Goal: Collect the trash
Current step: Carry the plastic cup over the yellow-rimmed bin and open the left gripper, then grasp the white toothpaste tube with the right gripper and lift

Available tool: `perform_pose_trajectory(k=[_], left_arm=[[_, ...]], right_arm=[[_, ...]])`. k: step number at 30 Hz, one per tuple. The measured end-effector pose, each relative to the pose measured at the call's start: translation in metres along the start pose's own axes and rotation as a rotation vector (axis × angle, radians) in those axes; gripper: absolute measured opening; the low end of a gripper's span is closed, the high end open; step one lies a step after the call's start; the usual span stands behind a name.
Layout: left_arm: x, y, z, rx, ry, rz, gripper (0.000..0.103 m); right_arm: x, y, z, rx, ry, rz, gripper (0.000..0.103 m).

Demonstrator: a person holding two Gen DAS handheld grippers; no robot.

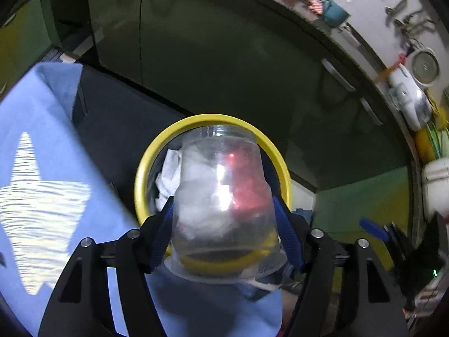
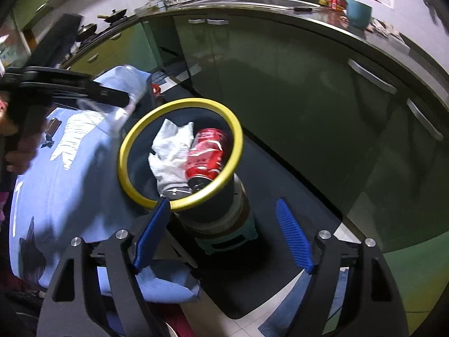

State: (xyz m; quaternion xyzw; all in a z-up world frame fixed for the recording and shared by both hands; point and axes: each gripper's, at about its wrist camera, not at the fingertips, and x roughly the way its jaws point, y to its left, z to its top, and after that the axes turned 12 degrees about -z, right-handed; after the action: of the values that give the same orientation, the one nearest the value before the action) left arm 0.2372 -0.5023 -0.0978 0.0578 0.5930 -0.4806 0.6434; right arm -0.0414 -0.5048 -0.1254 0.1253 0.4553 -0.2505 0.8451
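A clear plastic cup (image 1: 224, 205), held with its closed base pointing away from the camera and its rimmed mouth toward it, sits pinched between the blue ribbed pads (image 1: 287, 236) of the left hand-held gripper (image 1: 224, 238), directly in front of a yellow-rimmed dark waste bin (image 1: 283, 165). Seen through the cup's wall, the bin holds a crumpled white paper tissue (image 1: 168, 174) and something red.

The right wrist view shows the same bin (image 2: 238, 140) from above and to one side. Inside it a crumpled white paper tissue (image 2: 172, 151) lies along the left side, touching a dented red soda can (image 2: 207, 154) on the right, the can's open end toward the near rim. The bin stands on a small green stool (image 2: 233, 238), which rests on a dark floor mat (image 2: 294, 196). The cup (image 2: 123, 112) appears at the bin's far-left rim, clamped by the left hand-held gripper (image 2: 118, 98).

The right hand-held gripper (image 2: 221, 236) is spread wide and holds nothing; its left blue pad (image 2: 151, 233) overlaps the near rim in the picture, though contact cannot be told. The person's light blue shirt (image 2: 70, 182) fills the left of the frame. Behind the bin run dark green cabinet doors (image 2: 280, 84) under a steel table (image 2: 252, 2) carrying a teal mug (image 2: 359, 14).
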Motion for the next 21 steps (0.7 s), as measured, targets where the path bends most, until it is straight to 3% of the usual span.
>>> perform_pose_trajectory(k=[3, 8, 12, 17, 21], left_arm=[[0.021, 0.011, 0.002, -0.057, 0.000, -0.003, 0.084], [-0.002, 0.022, -0.016, -0.069, -0.039, -0.046, 0.084], [-0.064, 0.027, -0.039, -0.021, -0.204, -0.049, 0.086], [-0.163, 0.064, -0.108, 0.042, -0.493, 0.085, 0.092], [-0.209, 0.117, -0.164, -0.002, -0.605, 0.183, 0.094]], right_arm=[[-0.001, -0.004, -0.002, 0.008, 0.002, -0.005, 0.074], [-0.001, 0.001, -0.001, -0.003, -0.001, 0.008, 0.074], [0.000, 0.017, 0.003, -0.039, -0.004, 0.028, 0.074], [0.000, 0.044, 0.014, -0.098, -0.008, 0.051, 0.074], [-0.003, 0.082, 0.029, -0.178, -0.030, 0.096, 0.074]])
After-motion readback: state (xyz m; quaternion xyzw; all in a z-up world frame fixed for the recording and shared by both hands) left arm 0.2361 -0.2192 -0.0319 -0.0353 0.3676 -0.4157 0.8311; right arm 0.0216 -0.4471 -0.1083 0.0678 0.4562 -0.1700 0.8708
